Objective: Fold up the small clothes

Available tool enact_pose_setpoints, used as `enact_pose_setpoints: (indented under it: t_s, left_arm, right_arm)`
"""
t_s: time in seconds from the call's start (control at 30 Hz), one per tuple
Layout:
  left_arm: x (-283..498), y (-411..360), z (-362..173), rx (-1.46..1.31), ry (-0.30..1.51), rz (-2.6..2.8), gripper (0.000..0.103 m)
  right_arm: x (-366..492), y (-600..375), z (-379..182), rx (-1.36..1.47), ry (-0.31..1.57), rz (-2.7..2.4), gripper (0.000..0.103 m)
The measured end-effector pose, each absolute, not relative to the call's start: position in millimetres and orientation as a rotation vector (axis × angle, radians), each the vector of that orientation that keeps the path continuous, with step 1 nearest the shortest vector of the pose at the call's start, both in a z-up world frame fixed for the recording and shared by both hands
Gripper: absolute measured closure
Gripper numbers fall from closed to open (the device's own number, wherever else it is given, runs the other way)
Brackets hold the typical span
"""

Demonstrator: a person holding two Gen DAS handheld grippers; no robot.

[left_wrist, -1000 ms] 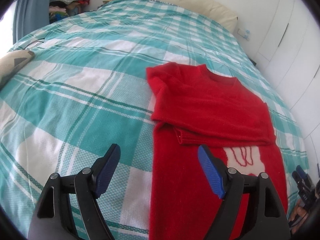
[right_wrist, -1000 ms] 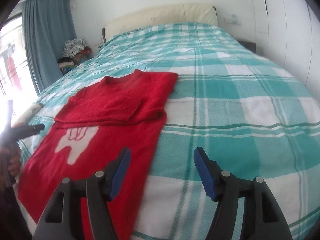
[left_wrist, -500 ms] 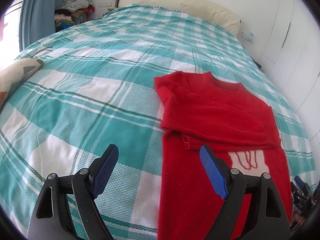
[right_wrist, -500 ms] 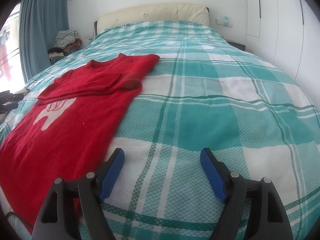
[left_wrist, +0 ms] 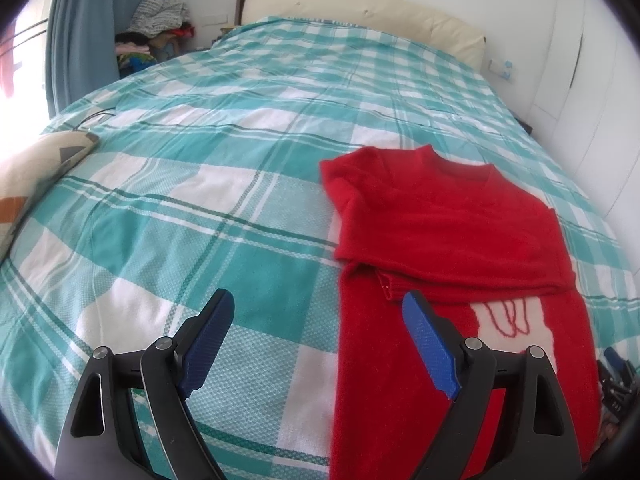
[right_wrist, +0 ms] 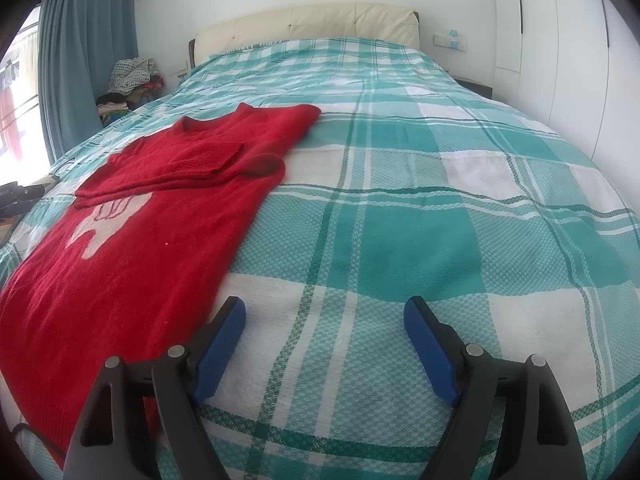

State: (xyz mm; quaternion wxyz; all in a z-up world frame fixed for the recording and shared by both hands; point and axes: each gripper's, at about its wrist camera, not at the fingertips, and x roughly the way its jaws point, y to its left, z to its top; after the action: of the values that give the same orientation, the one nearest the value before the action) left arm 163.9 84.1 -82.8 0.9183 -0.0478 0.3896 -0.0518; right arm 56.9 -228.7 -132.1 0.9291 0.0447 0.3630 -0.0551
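A red knitted sweater (left_wrist: 440, 232) lies flat on the bed, both sleeves folded across its chest above a white motif (left_wrist: 508, 320). My left gripper (left_wrist: 318, 297) stands open over the sweater's left edge, its right pad above the red knit and its left pad above the bedspread, with nothing between them. In the right wrist view the sweater (right_wrist: 140, 248) stretches along the left side. My right gripper (right_wrist: 325, 304) is open wide just right of the sweater's right edge, over bare bedspread. Neither gripper holds any cloth.
The teal and white checked bedspread (right_wrist: 400, 240) covers the whole bed up to a cream headboard (right_wrist: 304, 24). A patterned cushion (left_wrist: 36, 168) lies at the bed's left edge. A pile of clothes (left_wrist: 160, 24) sits by the blue curtain. White wardrobe doors (right_wrist: 560, 60) line the right wall.
My right gripper has sunk toward the bed and off the sweater's edge, its jaws spreading wider. The left view has tipped up a little; the sweater has not moved.
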Motion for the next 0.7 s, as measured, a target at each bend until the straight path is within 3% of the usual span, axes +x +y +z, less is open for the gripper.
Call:
enact_pose_setpoints:
  t_s: [0.3, 0.7]
  left_arm:
    - [124, 73, -95, -0.079, 0.85, -0.146, 0.015]
    - [113, 32, -104, 0.159, 0.828, -0.145, 0.01]
  right_arm:
    - [59, -225, -132, 0.074, 0.757, -0.135, 0.018]
    - [62, -224, -133, 0.07, 0.773, -0.138, 0.015]
